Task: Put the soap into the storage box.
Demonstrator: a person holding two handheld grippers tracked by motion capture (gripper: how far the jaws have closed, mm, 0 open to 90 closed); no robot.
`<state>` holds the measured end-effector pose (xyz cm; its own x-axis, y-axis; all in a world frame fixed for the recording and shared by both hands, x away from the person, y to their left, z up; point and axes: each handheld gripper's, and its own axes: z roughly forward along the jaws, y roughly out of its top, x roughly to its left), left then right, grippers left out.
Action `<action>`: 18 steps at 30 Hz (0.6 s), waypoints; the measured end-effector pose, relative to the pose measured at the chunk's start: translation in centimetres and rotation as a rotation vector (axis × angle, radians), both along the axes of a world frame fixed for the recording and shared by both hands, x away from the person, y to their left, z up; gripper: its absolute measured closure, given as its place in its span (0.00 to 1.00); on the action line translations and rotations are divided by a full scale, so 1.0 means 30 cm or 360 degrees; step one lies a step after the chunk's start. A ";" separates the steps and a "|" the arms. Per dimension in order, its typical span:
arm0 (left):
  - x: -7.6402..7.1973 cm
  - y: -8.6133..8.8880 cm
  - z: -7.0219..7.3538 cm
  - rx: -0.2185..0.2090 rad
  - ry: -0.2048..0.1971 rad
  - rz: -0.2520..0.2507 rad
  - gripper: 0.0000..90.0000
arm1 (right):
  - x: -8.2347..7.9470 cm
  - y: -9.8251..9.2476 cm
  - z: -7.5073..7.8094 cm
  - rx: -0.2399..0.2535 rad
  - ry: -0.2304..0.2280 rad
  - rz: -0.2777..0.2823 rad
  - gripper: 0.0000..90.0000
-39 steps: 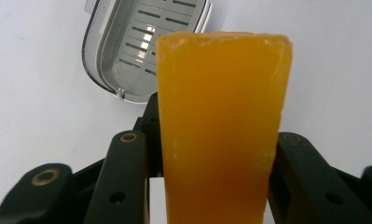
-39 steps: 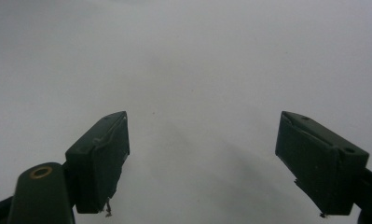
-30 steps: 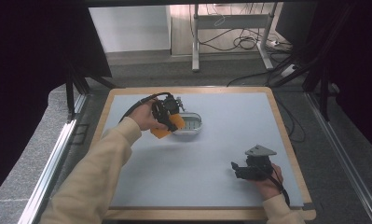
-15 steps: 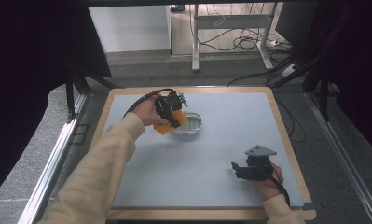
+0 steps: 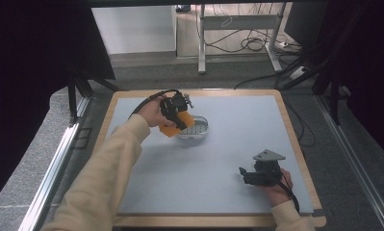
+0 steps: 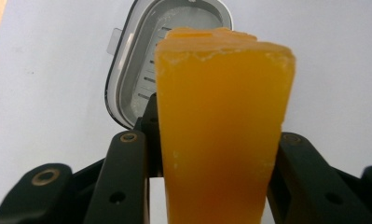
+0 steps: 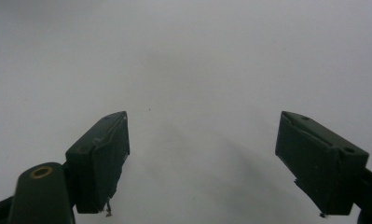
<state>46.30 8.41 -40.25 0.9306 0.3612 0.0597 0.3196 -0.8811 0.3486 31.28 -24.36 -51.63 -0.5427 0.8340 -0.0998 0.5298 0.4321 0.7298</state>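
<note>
An orange soap-like block (image 6: 223, 126) is clamped between the jaws of my left gripper (image 5: 179, 118), which is shut on it. In the high view the orange block (image 5: 172, 126) hangs at the left edge of a small white oval dish (image 5: 195, 127) with a ribbed bottom. The left gripper view has that dish (image 6: 137, 70) lying just beyond and left of the block. My right gripper (image 5: 245, 174) rests low over the mat near the front right, jaws wide apart. Its fingers (image 7: 102, 158) have nothing between them, just bare mat.
A pale blue mat (image 5: 228, 149) covers the wooden-framed table (image 5: 295, 144). Cables trail from both grippers. Beyond the table's far edge stand a desk frame and floor cables (image 5: 247, 43). Dark frame posts flank the table.
My left gripper has carried the orange block a little to the right, closer over the dish. The right gripper has stayed where it was.
</note>
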 end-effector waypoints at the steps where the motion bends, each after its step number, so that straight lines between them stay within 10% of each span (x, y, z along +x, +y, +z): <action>1: 0.007 -0.001 0.001 -0.0017 -0.0003 0.0002 0.69 | 0.000 0.000 0.001 0.0001 -0.0003 -0.0001 0.20; 18: 0.099 -0.084 -0.015 0.0036 0.0010 -0.0152 0.69 | 0.001 -0.014 0.002 -0.0004 -0.0010 -0.0017 0.20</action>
<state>49.26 5.90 -40.69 0.9610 0.2696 0.0611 0.2360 -0.9153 0.3265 31.31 -24.79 -51.55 -0.5333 0.8394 -0.1054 0.5296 0.4284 0.7321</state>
